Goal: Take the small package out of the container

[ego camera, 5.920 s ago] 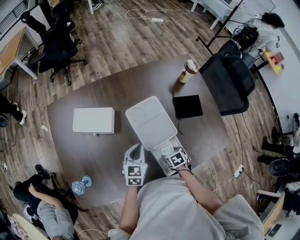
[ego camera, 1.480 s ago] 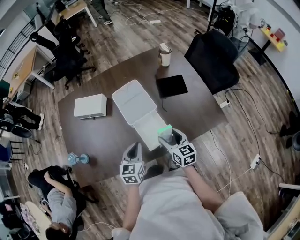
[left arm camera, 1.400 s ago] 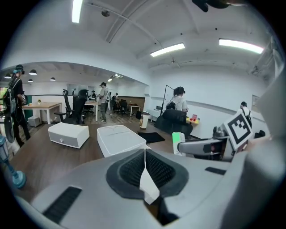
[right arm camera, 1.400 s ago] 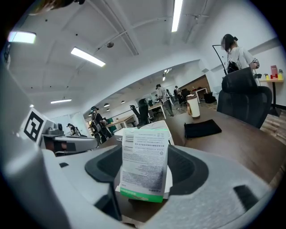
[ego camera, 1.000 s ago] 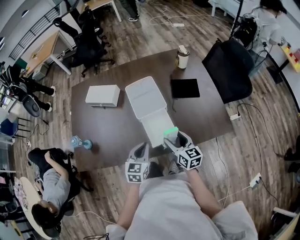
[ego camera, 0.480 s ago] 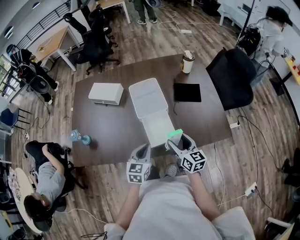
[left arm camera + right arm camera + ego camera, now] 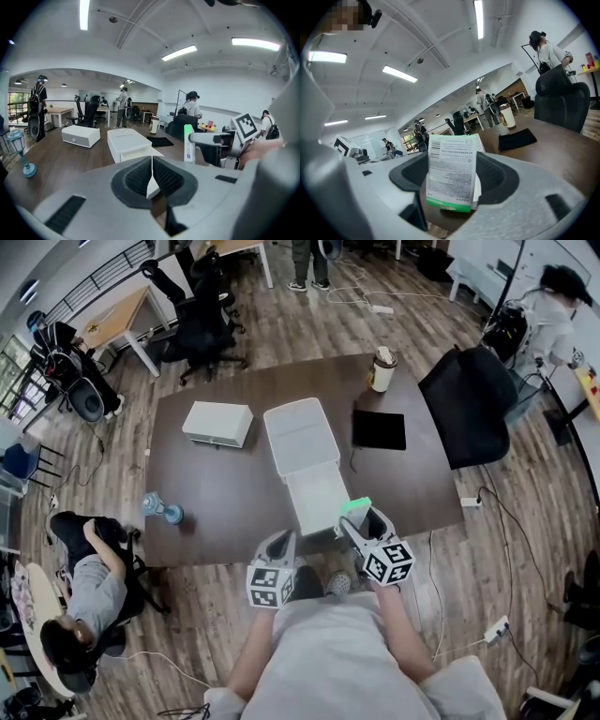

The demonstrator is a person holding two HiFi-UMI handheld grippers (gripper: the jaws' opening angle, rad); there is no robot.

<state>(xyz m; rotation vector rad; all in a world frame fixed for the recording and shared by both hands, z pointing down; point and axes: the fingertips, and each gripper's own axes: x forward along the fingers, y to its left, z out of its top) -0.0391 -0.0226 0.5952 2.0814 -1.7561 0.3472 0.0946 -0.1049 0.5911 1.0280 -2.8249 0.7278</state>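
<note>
The small package point(image 7: 451, 176) is already out of the container point(image 7: 300, 437). It stands upright, pinched between the jaws of the right gripper point(image 7: 361, 519), and is held in the air by the near edge of the table point(image 7: 225, 493), just right of the container's pulled-out near end. The left gripper point(image 7: 151, 178) hangs empty to the left with its jaws pressed together, so it offers no support. The main risk is probably a drop. The package is a light, flat carton gripped across its faces, and much of it stands clear of the pads, so a quick swing or a slight loosening could let it pivot or slide out. This close to the table edge, it might then fall to the floor rather than onto the wood. Squeezing harder to prevent that would likely dent the thin card. If the package is set down on its narrow end, it may topple when the jaws spread. A careless sweep to the far right could also knock the black pad point(image 7: 379, 429) or the cup point(image 7: 382, 369).
</note>
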